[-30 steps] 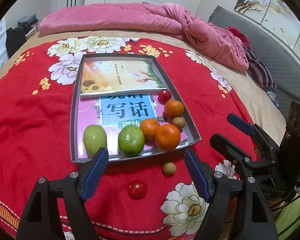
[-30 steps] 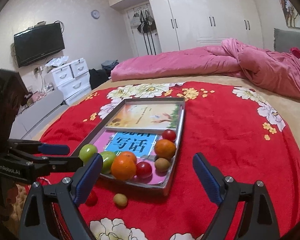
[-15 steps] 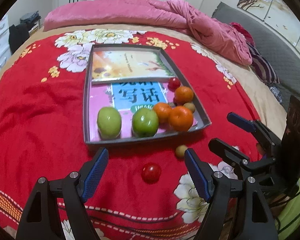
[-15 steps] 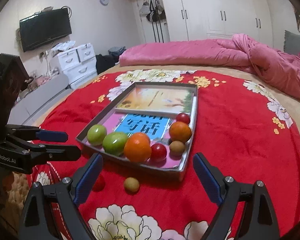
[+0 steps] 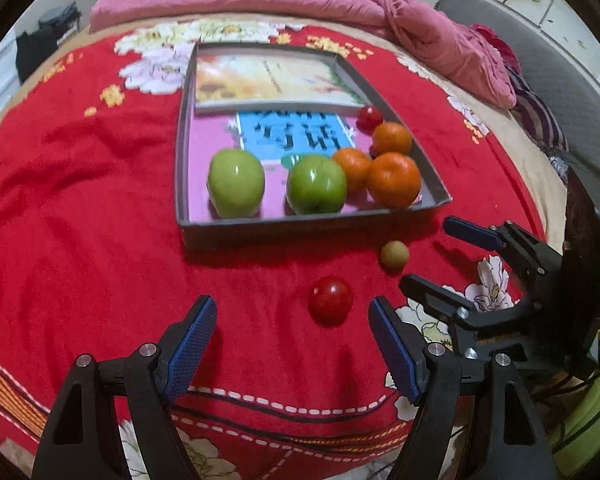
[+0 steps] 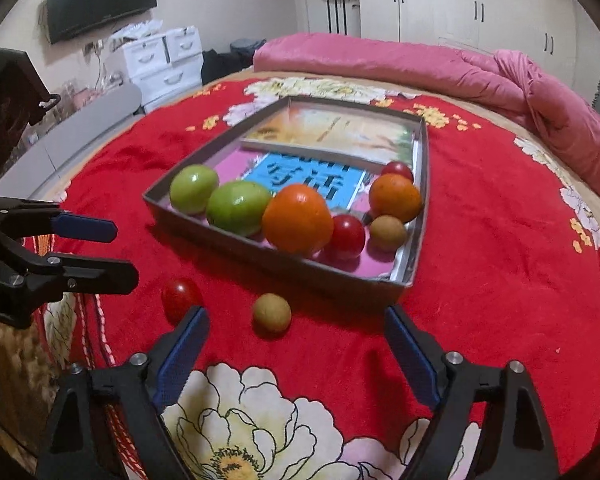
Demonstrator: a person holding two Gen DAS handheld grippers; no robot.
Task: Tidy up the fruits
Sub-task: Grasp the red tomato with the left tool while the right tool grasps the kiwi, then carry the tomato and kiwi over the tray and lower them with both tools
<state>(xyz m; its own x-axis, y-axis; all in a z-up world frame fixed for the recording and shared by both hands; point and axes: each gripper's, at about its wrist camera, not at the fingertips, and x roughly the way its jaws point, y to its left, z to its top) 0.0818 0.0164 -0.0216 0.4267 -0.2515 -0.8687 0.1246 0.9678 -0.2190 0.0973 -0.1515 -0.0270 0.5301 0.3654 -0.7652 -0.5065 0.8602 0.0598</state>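
Fruits mostly sit in the shallow grey cardboard tray [image 5: 316, 220] on the red flowered bedspread [image 5: 80, 200]: two shiny green apples [image 5: 236, 182], round oranges [image 5: 394, 178] and small red tomatoes over the books lining it. Two strays lie on the bedspread just near of the tray, a loose red cherry tomato [image 5: 331, 300] and a small tan round fruit [image 6: 271, 313]. Left gripper [image 5: 292, 354] has its fingers wide, nothing held; right gripper [image 6: 296, 354] is wide too, tan fruit just ahead.
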